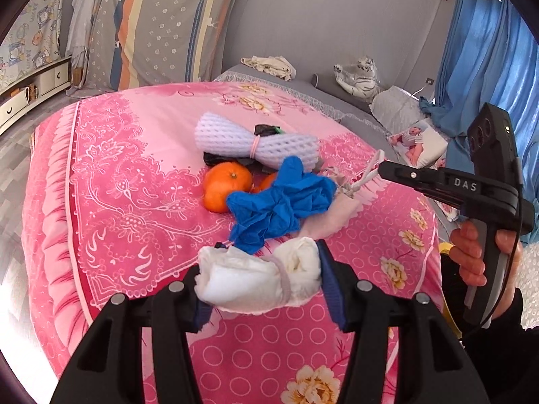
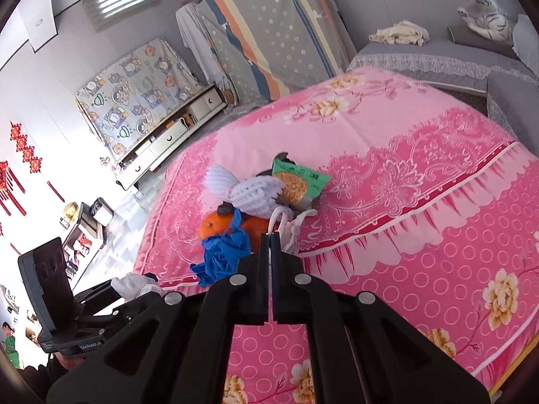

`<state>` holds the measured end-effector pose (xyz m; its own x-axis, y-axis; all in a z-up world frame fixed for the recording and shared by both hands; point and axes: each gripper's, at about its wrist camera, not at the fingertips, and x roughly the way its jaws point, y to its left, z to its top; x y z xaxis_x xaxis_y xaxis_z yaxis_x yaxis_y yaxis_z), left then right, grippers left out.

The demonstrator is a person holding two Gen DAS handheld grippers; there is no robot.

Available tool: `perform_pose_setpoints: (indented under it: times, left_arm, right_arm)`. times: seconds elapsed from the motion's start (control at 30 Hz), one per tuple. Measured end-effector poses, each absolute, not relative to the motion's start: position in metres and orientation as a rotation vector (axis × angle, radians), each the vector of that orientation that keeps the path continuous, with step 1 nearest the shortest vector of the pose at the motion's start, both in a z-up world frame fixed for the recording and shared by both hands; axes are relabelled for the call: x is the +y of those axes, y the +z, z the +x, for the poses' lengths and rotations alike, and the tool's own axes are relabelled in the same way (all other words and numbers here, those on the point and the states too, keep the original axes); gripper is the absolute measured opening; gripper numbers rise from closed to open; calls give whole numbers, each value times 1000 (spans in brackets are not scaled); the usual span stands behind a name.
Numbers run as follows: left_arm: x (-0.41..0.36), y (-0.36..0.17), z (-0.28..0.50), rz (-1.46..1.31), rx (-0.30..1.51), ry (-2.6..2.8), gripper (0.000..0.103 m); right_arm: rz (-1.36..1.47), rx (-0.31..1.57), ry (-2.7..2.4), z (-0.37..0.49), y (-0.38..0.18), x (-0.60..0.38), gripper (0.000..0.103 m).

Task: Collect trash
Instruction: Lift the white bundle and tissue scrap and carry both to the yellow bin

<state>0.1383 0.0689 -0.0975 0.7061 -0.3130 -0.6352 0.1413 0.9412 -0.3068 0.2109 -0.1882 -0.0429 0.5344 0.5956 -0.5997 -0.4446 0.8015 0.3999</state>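
A: Left gripper [image 1: 259,279] was half open, clamping the rolled white wad [image 1: 259,281] above the pink bedspread [image 1: 134,168]. Right gripper [image 2: 271,235]?

B: Fully closed, pinching the white cord [image 2: 281,222] beside the blue glove [image 2: 222,252]. Advice was: lift slowly, keeping both grips firm.

Both wrists — angled down, sharing bedspread [image 1: 111,181].

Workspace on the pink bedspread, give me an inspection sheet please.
Surface: pink floral bedspread.
Job's things: rolled white wad; blue glove; white foam net; green packet; white string.
Clutter: oranges.
Grippers: left gripper clamped on the wad; right gripper shut on the string.
Cables: black lead on the right handle.
Surroundings: blue curtain, toy tiger, drawers.
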Motion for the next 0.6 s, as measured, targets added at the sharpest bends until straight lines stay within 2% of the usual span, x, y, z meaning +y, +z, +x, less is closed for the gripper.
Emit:
perform_pose_setpoints:
  times: [0.6]
  left_arm:
    - [56,-69,123,-218,676,-269,51]
  right_arm:
    - [216,655,573,177,-1,-230,0]
